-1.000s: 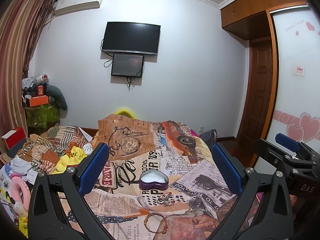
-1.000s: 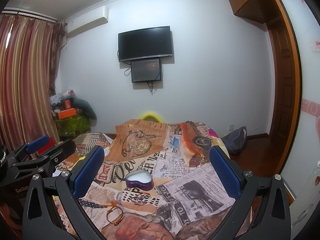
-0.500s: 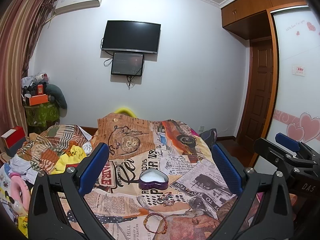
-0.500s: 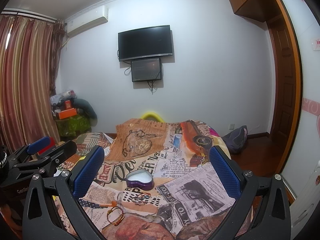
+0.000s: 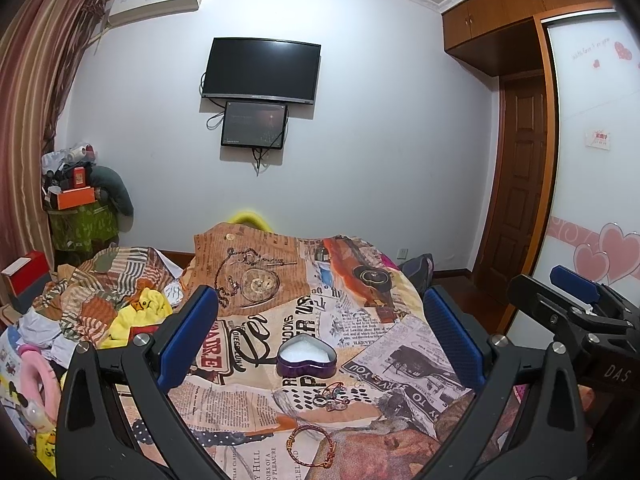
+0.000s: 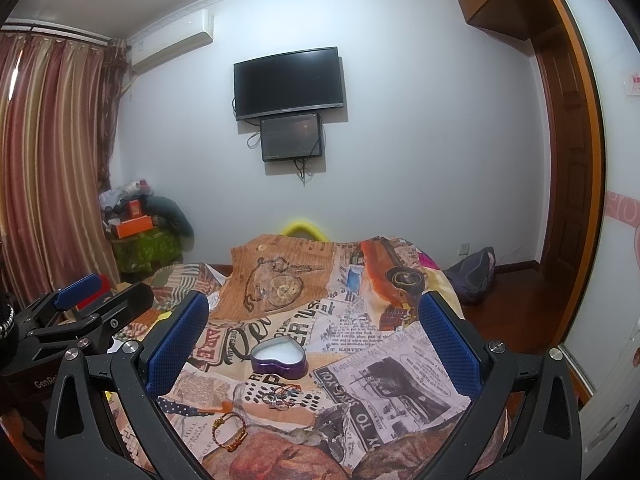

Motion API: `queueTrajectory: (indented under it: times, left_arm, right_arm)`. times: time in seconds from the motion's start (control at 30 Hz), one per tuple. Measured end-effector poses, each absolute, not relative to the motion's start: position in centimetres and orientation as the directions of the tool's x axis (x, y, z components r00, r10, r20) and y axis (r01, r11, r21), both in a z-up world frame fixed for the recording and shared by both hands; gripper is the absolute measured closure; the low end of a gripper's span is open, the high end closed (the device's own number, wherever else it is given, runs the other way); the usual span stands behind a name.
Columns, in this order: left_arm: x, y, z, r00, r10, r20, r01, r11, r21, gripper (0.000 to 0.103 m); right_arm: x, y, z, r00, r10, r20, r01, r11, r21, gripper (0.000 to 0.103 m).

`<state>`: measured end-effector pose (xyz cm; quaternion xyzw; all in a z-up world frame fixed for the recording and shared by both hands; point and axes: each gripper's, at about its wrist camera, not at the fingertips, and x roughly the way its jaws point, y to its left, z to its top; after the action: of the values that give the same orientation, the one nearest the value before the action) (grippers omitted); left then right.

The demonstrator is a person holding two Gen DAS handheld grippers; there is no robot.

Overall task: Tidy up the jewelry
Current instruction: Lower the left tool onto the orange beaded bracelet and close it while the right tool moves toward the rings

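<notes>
No shift: both claws open, empty.

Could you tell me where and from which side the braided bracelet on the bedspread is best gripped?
The bracelet lies flat as an open loop, apart from the rings. I would come from above with the left gripper, one finger inside the loop and one outside, and pinch the cord on its plain near side, away from the clasp.

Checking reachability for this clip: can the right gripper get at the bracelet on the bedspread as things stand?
Probably yes. The right gripper is open and empty, and the bracelet lies uncovered on the bedspread, apart from the rings and the heart-shaped box.
</notes>
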<state>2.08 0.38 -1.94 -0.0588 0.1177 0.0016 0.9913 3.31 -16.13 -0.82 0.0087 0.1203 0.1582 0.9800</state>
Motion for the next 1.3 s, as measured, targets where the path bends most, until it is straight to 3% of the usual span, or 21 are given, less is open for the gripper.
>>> queueTrajectory:
  times: [0.4,0.83,0.97,1.1,1.2,1.3]
  left_arm:
    - [3.7,1.0,-2.6,0.959,-0.007,-0.284,-0.027,0.993,-0.116,0.000]
    - [8.6,3.0,-6.5,0.893,0.027,-0.449,-0.076,0.993,-0.091,0.000]
    - [10.3,3.7,-8.6,0.848,0.013,-0.530,-0.069,0.994,-0.085,0.015]
    - [11.8,4.3,-11.2,0.795,-0.004,-0.606,-0.066,0.994,-0.092,0.020]
    - [12.5,4.5,-13.1,0.752,-0.026,-0.659,-0.054,0.993,-0.102,0.031]
    - [13.3,4.7,-14.8,0.700,-0.053,-0.712,-0.045,0.992,-0.118,0.052]
  right_arm:
    - [4.6,-16.0,-1.3,0.910,0.311,-0.273,-0.308,0.950,0.057,0.000]
    - [8.3,-15.9,-4.1,0.860,0.307,-0.407,-0.307,0.949,0.066,0.000]
    - [9.5,-15.4,-5.7,0.833,0.298,-0.466,-0.313,0.949,0.046,0.000]
    - [10.3,-15.0,-6.9,0.813,0.284,-0.507,-0.318,0.948,0.021,0.001]
    - [11.0,-14.7,-8.0,0.790,0.281,-0.545,-0.327,0.945,0.012,0.004]
    - [11.6,-14.4,-8.8,0.765,0.287,-0.577,-0.340,0.940,0.017,0.010]
